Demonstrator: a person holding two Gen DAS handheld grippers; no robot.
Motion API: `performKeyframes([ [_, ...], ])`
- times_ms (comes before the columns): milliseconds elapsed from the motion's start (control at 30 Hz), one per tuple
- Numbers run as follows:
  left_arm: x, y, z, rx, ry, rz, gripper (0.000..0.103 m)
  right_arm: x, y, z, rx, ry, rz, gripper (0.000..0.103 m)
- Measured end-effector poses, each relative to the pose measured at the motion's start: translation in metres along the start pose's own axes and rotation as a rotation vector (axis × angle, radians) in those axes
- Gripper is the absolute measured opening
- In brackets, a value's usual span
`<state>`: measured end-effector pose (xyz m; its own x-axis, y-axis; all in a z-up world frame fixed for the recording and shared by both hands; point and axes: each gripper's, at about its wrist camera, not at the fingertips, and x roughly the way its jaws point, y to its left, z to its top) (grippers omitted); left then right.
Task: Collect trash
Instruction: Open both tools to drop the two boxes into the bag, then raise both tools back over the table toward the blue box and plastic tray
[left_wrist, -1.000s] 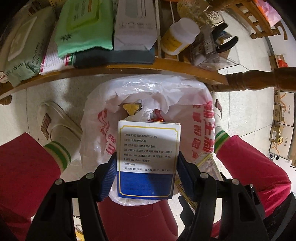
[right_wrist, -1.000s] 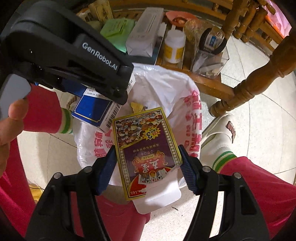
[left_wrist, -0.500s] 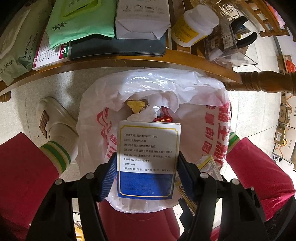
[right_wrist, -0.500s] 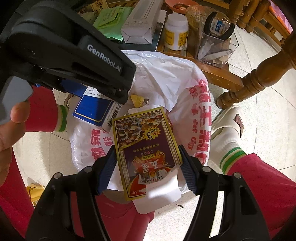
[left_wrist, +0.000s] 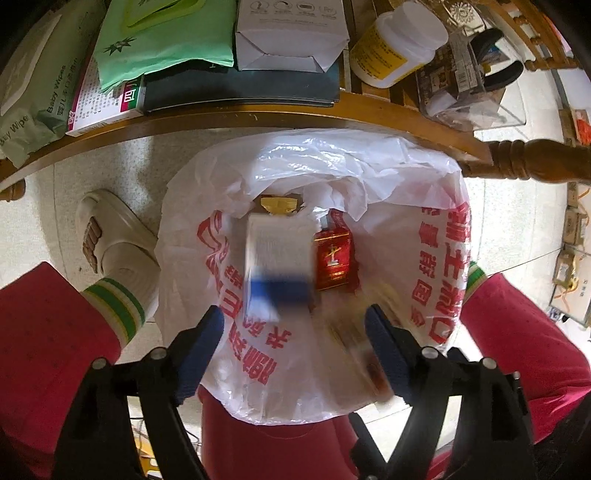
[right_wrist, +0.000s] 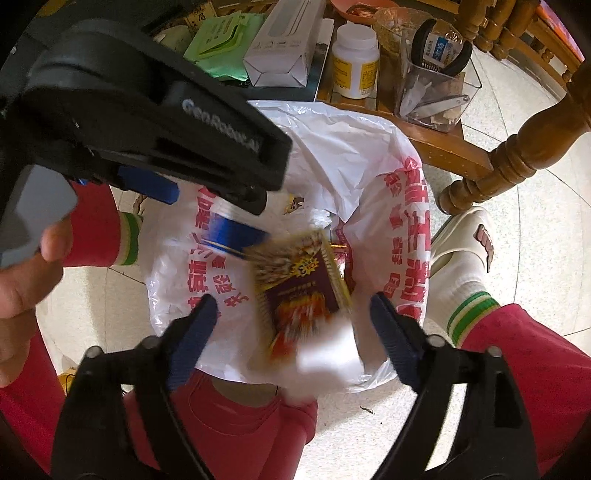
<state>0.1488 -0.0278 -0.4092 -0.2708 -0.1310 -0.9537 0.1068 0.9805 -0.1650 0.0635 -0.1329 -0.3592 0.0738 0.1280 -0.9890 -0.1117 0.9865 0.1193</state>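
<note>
A white plastic trash bag with red print (left_wrist: 406, 206) (right_wrist: 391, 206) stands open on the floor below both grippers. My left gripper (left_wrist: 295, 332) is open; a blurred white and blue box (left_wrist: 277, 258) (right_wrist: 232, 236) is falling free from it into the bag. My right gripper (right_wrist: 291, 317) is open; a blurred purple and yellow card pack (right_wrist: 303, 291) is dropping from it into the bag. A red packet (left_wrist: 332, 258) and a gold wrapper (left_wrist: 279, 203) lie inside the bag.
A low wooden table edge (left_wrist: 258, 114) lies behind the bag, carrying a green wipes pack (left_wrist: 162, 37), a white box (left_wrist: 288, 33), a white pill bottle (left_wrist: 399, 40) and a clear holder with pliers (right_wrist: 436, 85). A carved chair leg (right_wrist: 509, 158), red trouser legs and slippers flank the bag.
Both grippers have opened. The white and blue box has left the left jaws and the card pack has left the right jaws; both are falling into the bag.
</note>
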Motion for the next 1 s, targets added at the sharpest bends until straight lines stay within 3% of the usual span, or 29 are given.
performKeyframes([
  [600, -0.016, -0.008, -0.012, 0.062, -0.049, 0.072, 0.081, -0.014, 0.003, 0.001, 0.007, -0.026, 0.004, 0.083],
  [733, -0.033, -0.007, -0.024, 0.080, -0.092, 0.093, 0.084, -0.027, 0.005, -0.001, 0.010, -0.046, 0.002, 0.083],
  [833, -0.050, -0.005, -0.037, 0.090, -0.132, 0.113, 0.084, -0.042, 0.005, -0.007, 0.047, -0.065, 0.064, 0.085],
  [1000, -0.098, -0.003, -0.077, 0.155, -0.210, 0.137, 0.085, -0.093, 0.008, -0.021, 0.065, -0.151, 0.082, 0.087],
])
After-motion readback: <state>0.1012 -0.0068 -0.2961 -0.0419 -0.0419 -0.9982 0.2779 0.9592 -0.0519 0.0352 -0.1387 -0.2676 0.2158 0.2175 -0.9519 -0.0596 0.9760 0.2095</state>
